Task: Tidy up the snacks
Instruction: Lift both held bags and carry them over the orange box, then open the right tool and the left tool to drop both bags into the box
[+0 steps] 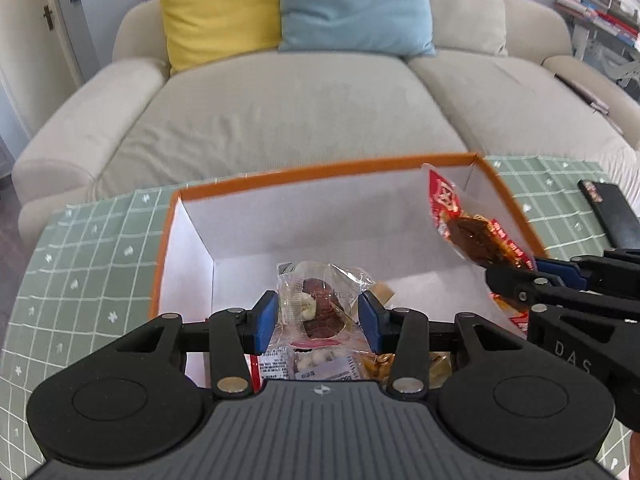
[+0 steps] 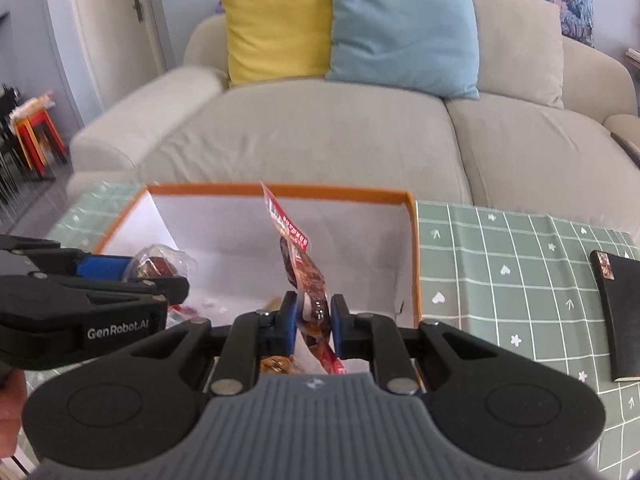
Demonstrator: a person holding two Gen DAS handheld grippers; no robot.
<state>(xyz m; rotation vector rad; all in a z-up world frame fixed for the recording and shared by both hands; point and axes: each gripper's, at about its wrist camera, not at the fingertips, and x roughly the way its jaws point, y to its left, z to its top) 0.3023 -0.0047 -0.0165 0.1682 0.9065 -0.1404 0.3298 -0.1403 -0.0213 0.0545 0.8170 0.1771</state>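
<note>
Hovering over the orange-rimmed box (image 1: 508, 192) at frame centre, a clear-wrapped snack (image 1: 318, 306) is held between the left tool's (image 1: 318, 316) pads and a red packet (image 2: 304, 264) is pinched in the right tool (image 2: 314, 318), presumably for dropping inside.

The box (image 1: 508, 196) has an orange rim and outside and white inner walls; the bench cloth (image 1: 100, 248) is sage green with a white grid and small white hearts and flowers; the left tongs (image 1: 318, 318) and right tongs (image 2: 313, 322) are black with blue pads; one snack packet (image 2: 298, 256) is red with white print over something brown, another (image 1: 316, 304) clear over a dark reddish-brown piece, perhaps with a pale filling; the sofa (image 1: 280, 112) is beige, its cushions yellow (image 1: 218, 12) and pale blue (image 1: 352, 4).
</note>
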